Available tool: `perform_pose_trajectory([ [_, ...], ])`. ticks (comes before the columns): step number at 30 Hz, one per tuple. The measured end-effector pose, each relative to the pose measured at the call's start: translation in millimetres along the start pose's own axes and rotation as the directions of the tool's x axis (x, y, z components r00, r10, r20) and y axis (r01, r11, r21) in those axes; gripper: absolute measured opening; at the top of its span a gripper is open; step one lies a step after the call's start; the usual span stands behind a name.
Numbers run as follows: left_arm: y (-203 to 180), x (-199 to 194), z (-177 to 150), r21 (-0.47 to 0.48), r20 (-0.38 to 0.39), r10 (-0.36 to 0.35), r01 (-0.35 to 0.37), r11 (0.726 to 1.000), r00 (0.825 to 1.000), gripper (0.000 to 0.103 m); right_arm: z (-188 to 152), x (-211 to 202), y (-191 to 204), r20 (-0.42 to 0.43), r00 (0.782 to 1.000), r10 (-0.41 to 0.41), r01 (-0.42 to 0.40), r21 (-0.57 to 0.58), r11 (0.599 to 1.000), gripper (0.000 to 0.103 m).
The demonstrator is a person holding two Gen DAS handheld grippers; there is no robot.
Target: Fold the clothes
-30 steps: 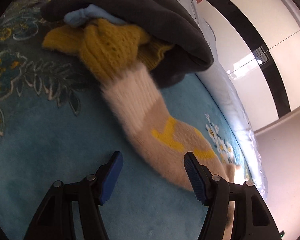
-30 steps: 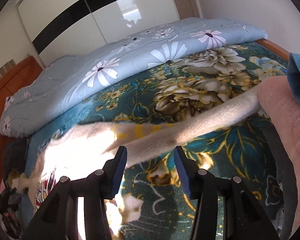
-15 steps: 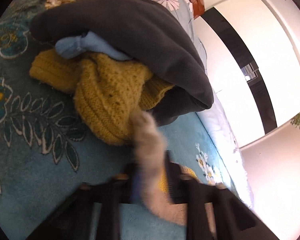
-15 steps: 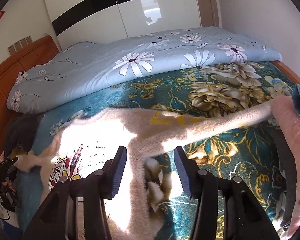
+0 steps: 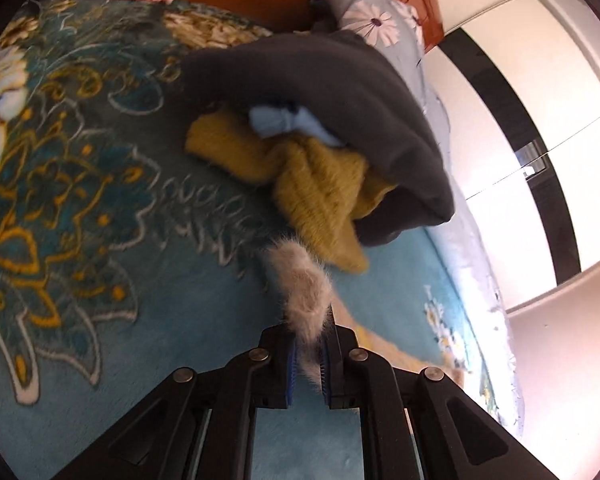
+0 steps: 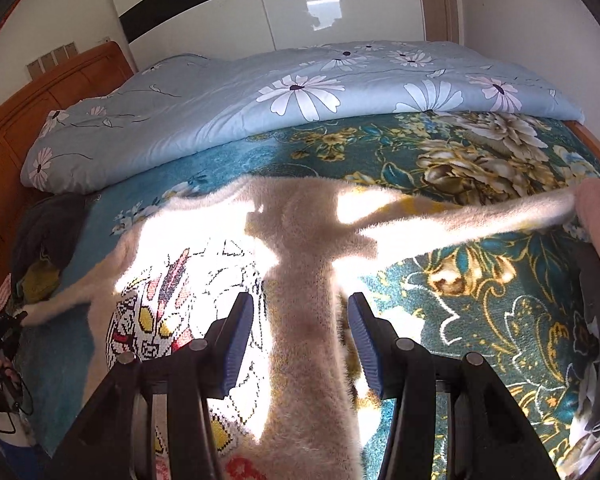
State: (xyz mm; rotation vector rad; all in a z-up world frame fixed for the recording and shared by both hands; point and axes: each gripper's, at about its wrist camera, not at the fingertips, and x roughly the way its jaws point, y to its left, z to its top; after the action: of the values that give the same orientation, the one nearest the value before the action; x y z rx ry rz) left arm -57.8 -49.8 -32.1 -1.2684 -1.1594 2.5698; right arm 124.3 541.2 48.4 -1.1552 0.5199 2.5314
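The left tool [image 5: 308,354] pinches the fuzzy sweater's [image 6: 300,240] sleeve [image 5: 306,292]; the right tool [image 6: 300,340] is wide open. Next, fold the sleeve in.

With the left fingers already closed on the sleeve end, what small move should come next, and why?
Probably close the right gripper: its fingers stand open on either side of the fuzzy cream sweater, while the left gripper already pinches a sleeve end. With both ends held, the sweater can be lifted clear of the clothes pile.
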Motion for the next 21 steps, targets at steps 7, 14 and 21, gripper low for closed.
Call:
perform_pose_trajectory([
  [7, -2, 2, -2, 0.009, -0.018, -0.047, 0.048, 0.999, 0.999, 0.012, -19, 0, -21, -0.026, 0.999, 0.027, -0.025, 0.078, 0.997, 0.05],
  [14, -17, -25, -37, 0.117, -0.082, -0.046, 0.055, 0.992, 0.996, 0.043, -59, -22, -39, -0.047, 0.995, 0.085, -0.081, 0.072, 0.994, 0.051],
  [21, -91, -25, -137, 0.315, -0.368, -0.206, 0.33, 0.89, 0.907, 0.052, -110, -30, -58, -0.085, 0.982, 0.169, -0.158, 0.117, 0.98, 0.053],
])
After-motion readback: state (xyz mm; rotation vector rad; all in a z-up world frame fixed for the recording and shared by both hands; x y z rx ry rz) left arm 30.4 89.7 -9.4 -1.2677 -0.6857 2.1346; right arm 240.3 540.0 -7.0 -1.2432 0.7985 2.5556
